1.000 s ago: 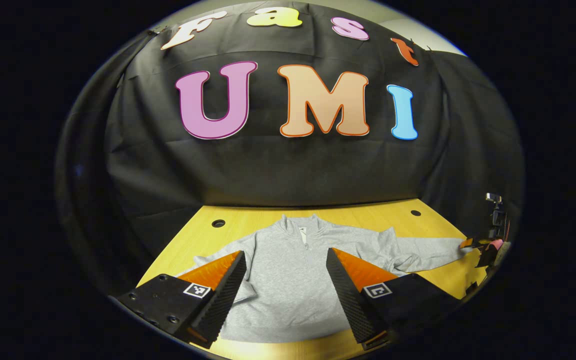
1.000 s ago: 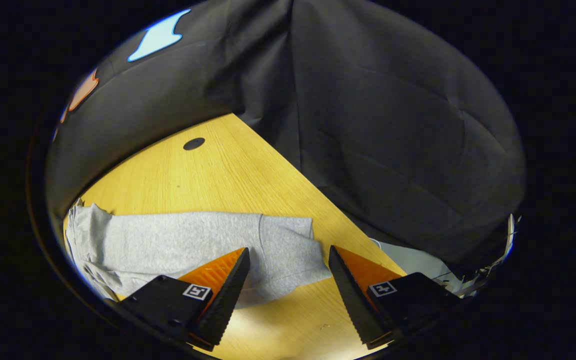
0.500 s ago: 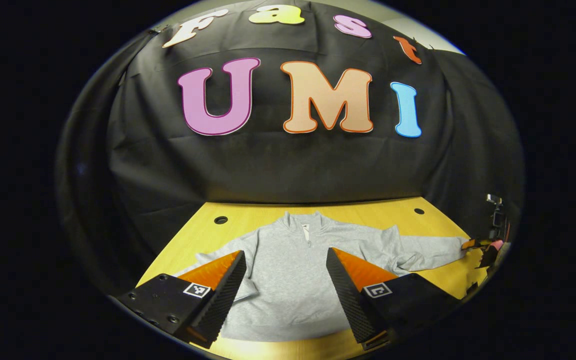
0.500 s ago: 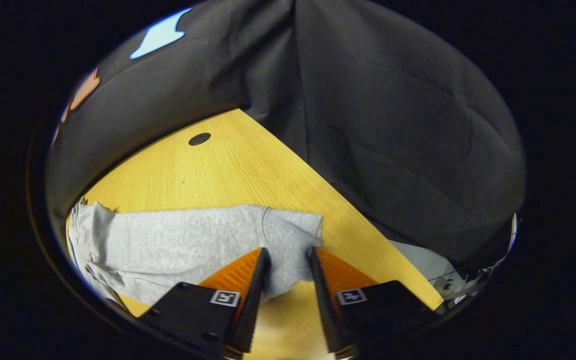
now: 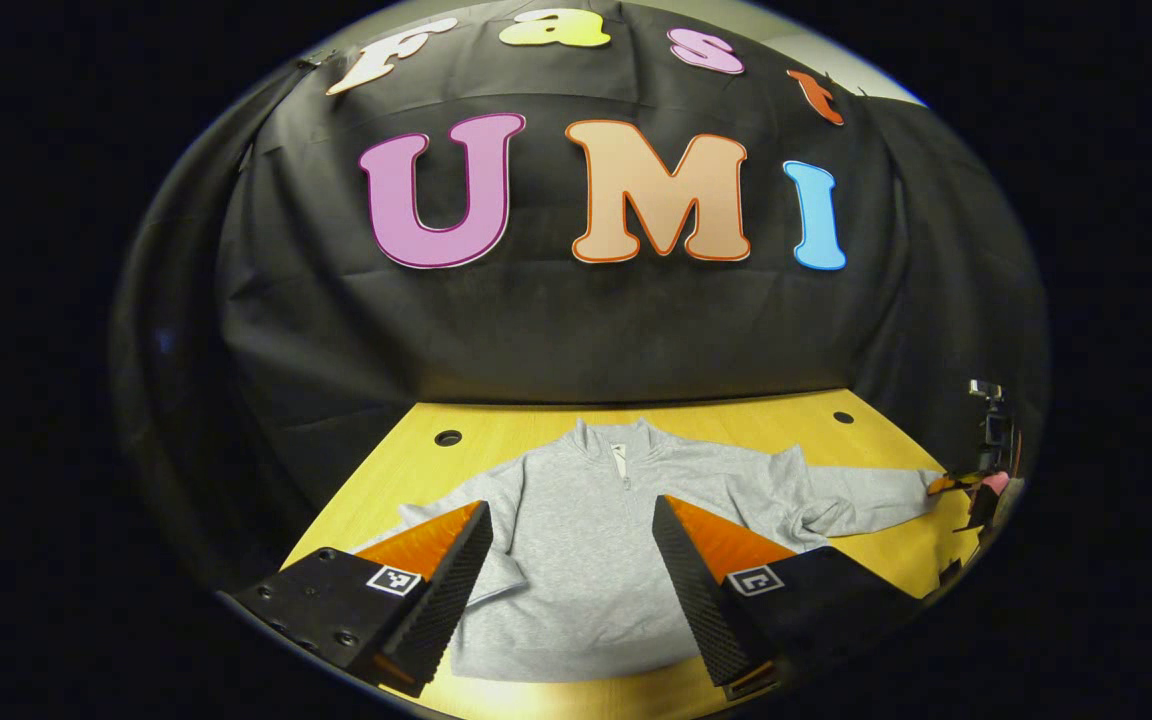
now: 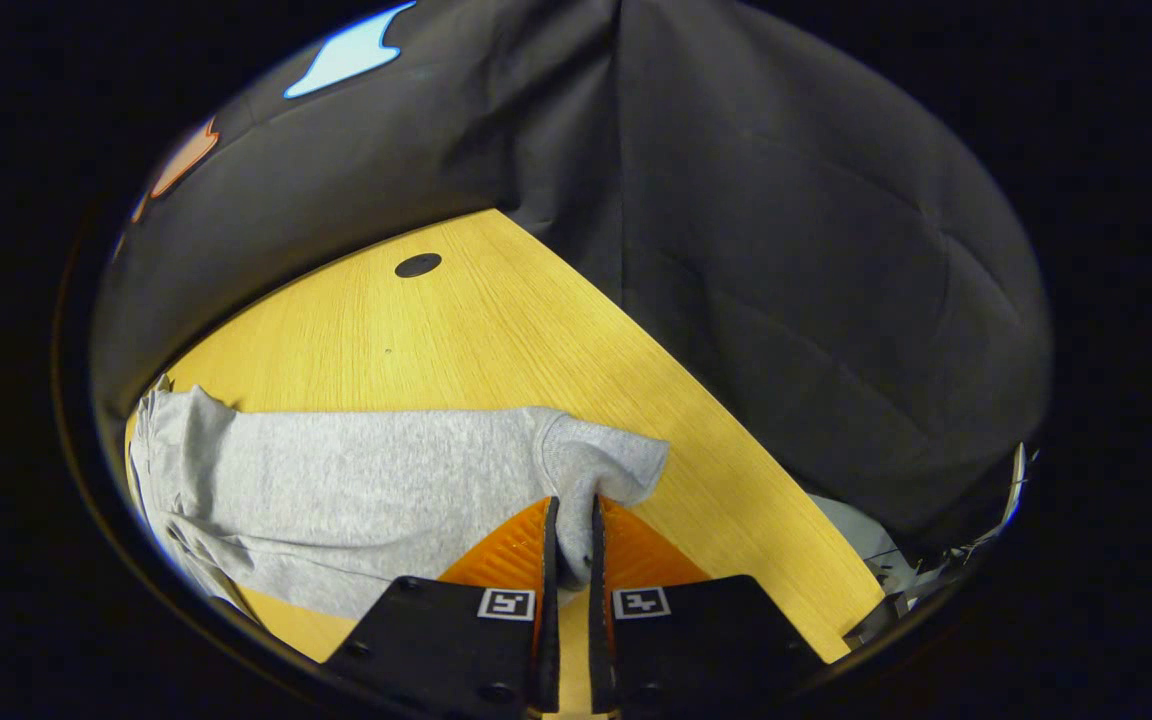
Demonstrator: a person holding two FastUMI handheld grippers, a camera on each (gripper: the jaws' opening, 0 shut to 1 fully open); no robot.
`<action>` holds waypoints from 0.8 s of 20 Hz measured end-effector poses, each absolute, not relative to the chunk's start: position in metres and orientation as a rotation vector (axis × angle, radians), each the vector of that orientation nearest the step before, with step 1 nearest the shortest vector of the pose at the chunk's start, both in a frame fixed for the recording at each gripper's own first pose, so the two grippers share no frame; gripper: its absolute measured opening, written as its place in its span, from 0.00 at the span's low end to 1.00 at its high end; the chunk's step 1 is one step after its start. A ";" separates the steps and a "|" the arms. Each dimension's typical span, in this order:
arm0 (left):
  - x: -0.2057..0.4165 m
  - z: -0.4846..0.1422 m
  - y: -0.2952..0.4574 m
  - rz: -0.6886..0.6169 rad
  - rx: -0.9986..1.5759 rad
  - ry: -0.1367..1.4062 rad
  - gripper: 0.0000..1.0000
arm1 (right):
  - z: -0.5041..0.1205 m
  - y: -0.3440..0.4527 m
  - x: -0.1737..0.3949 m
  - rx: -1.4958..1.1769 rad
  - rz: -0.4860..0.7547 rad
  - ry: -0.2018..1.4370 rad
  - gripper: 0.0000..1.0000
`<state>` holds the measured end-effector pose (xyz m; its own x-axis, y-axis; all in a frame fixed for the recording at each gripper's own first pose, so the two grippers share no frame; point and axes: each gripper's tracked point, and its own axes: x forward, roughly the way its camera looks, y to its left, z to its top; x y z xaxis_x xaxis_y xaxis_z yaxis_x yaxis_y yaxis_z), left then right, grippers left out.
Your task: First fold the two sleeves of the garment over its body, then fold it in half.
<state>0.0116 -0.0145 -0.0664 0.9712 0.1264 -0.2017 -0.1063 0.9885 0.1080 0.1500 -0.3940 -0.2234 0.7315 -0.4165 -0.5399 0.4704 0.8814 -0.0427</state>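
A grey zip-neck sweatshirt [image 5: 581, 545] lies flat on the yellow wooden table [image 5: 736, 425], collar toward the back wall. My left gripper [image 5: 572, 525] hovers open above its lower body, with nothing between the fingers. One sleeve [image 5: 861, 498] stretches out to the right in the left gripper view. The other gripper [image 5: 966, 490] shows small at that sleeve's end. In the right gripper view my right gripper [image 6: 572, 510] is shut on the cuff [image 6: 604, 468] of that sleeve [image 6: 356, 490], which bunches up between the fingers.
Black cloth walls close off the back and right side of the table. Round cable holes [image 5: 448, 438] [image 6: 417, 265] sit near the table's far corners. The table's right edge [image 6: 776, 520] runs close beside the held cuff.
My right gripper has gone from wide open to shut on the sleeve cuff, which now puckers upward. My left gripper stays open; its view has shifted slightly.
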 end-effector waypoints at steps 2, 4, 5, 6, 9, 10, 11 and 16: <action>0.011 -0.066 -0.013 0.114 0.089 0.208 0.94 | -0.213 -0.385 0.149 0.121 -0.485 0.546 0.16; 0.009 -0.067 -0.012 0.111 0.084 0.206 0.94 | -0.202 -0.375 0.148 0.127 -0.484 0.516 0.13; 0.008 -0.067 -0.010 0.110 0.081 0.205 0.94 | -0.195 -0.367 0.148 0.134 -0.474 0.502 0.15; 0.008 -0.068 -0.008 0.110 0.077 0.204 0.94 | -0.190 -0.357 0.150 0.139 -0.462 0.487 0.15; 0.005 -0.066 0.000 0.114 0.071 0.199 0.94 | -0.172 -0.323 0.156 0.149 -0.408 0.452 0.15; 0.003 -0.065 0.002 0.116 0.070 0.196 0.95 | -0.167 -0.307 0.157 0.151 -0.390 0.443 0.14; 0.001 -0.065 0.006 0.118 0.066 0.193 0.94 | -0.162 -0.292 0.161 0.147 -0.370 0.433 0.14; -0.009 -0.063 0.025 0.133 0.041 0.181 0.94 | -0.141 -0.198 0.168 0.107 -0.225 0.398 0.15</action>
